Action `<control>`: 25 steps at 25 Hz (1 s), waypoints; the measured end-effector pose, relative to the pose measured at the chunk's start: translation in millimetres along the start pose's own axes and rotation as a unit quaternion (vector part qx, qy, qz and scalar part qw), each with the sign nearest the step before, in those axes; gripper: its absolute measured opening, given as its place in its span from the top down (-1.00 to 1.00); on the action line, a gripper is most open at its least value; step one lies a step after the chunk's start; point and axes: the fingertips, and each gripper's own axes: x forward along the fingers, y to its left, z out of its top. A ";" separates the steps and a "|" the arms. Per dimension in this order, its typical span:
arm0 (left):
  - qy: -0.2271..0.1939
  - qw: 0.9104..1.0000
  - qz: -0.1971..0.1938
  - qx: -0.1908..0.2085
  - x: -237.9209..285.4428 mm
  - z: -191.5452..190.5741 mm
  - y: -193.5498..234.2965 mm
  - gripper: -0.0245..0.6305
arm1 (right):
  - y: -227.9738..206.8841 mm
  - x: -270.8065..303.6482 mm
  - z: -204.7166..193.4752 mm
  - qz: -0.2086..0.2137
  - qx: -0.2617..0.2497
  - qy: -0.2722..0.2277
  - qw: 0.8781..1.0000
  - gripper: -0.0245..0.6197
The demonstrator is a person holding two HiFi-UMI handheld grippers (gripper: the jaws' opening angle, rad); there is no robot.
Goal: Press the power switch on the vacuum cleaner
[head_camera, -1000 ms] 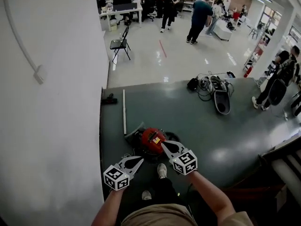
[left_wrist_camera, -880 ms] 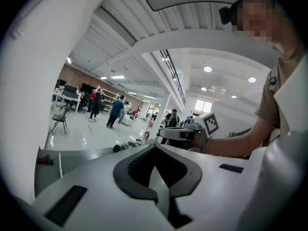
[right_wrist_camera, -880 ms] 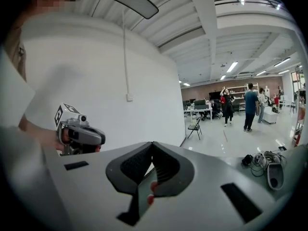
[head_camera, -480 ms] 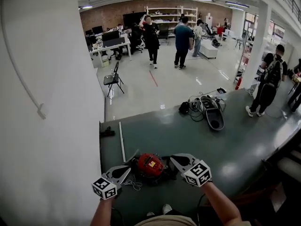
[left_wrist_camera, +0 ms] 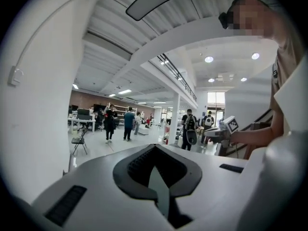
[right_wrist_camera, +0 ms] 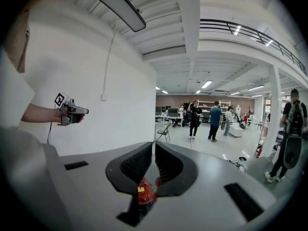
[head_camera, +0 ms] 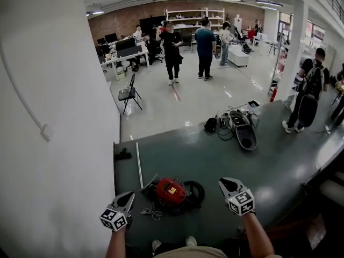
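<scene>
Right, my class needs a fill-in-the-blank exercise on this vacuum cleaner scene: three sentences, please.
The vacuum cleaner has a ____ body.
It lies ____ the left gripper and the right gripper.
Both grippers' jaws are ____, holding nothing.
Missing words: red; between; shut.
</scene>
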 end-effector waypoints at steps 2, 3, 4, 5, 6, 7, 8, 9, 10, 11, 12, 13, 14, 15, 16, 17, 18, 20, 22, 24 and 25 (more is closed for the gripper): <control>0.013 0.999 0.029 -0.003 -0.6 -18.2 21.8 0.92 | -9.3 -5.4 -6.6 -0.014 0.021 -0.007 1.000 0.90; 0.018 0.999 0.039 -0.006 -1.7 -25.9 30.2 0.92 | -11.0 -7.4 -9.3 -0.018 0.032 -0.009 0.999 0.90; 0.023 0.999 0.048 -0.006 -3.4 -32.7 37.5 0.92 | -10.8 -8.3 -12.6 -0.019 0.042 -0.009 0.999 0.89; 0.026 0.998 0.056 -0.005 -5.2 -38.9 44.7 0.92 | -9.1 -7.6 -16.6 -0.018 0.050 -0.008 0.999 0.85; 0.027 0.998 0.063 -0.007 -6.3 -44.8 52.2 0.92 | -6.7 -4.8 -21.3 -0.015 0.058 -0.006 0.998 0.76; 0.026 0.997 0.067 -0.017 -6.3 -50.6 59.6 0.92 | -3.8 0.3 -26.6 -0.009 0.068 -0.001 0.998 0.64; 0.021 0.997 0.064 -0.038 -4.9 -56.3 64.9 0.92 | -0.4 7.1 -32.2 -0.002 0.078 0.005 0.997 0.55; 0.015 0.996 0.054 -0.066 -2.1 -61.9 66.2 0.92 | 4.2 14.6 -38.2 0.005 0.086 0.014 0.996 0.49; 0.012 0.995 0.038 -0.090 1.6 -67.4 63.7 0.92 | 10.1 22.0 -44.0 0.012 0.093 0.022 0.995 0.44; 0.013 0.994 0.022 -0.104 5.6 -72.9 59.1 0.92 | 17.4 28.9 -49.0 0.017 0.096 0.029 0.995 0.41; 0.018 0.994 0.010 -0.108 9.1 -78.1 54.7 0.92 | 25.7 35.3 -52.6 0.020 0.096 0.033 0.995 0.40; 0.024 0.994 0.002 -0.107 12.0 -82.7 51.6 0.92 | 34.9 41.4 -54.4 0.022 0.095 0.034 0.995 0.40; 0.029 0.994 -0.003 -0.106 14.1 -86.1 50.2 0.92 | 44.4 47.5 -54.3 0.024 0.093 0.032 0.995 0.40; 0.032 0.994 -0.008 -0.106 16.1 -87.9 50.2 0.92 | 54.0 53.8 -52.2 0.025 0.090 0.028 0.995 0.40; 0.036 0.994 -0.012 -0.105 18.3 -88.2 50.9 0.91 | 63.3 60.4 -48.9 0.026 0.087 0.025 0.996 0.40; 0.039 0.994 -0.015 -0.103 20.9 -87.7 51.7 0.91 | 72.2 67.2 -45.6 0.026 0.084 0.022 0.996 0.40; 0.042 0.994 -0.019 -0.099 23.6 -86.8 52.3 0.91 | 80.9 73.9 -43.2 0.025 0.082 0.021 0.996 0.40; 0.046 0.994 -0.023 -0.093 29.8 -85.9 53.2 0.91 | 98.0 86.6 -40.5 0.020 0.081 0.020 0.996 0.40; 0.049 0.995 -0.025 -0.087 37.8 -85.8 54.1 0.91 | 115.0 99.7 -37.7 0.015 0.082 0.017 0.996 0.40; 0.048 0.995 -0.029 -0.081 47.1 -83.3 54.8 0.91 | 131.6 115.1 -32.9 0.011 0.076 0.012 0.997 0.40; 0.047 0.995 -0.033 -0.078 51.7 -80.9 54.7 0.91 | 139.7 123.3 -29.9 0.011 0.071 0.010 0.997 0.40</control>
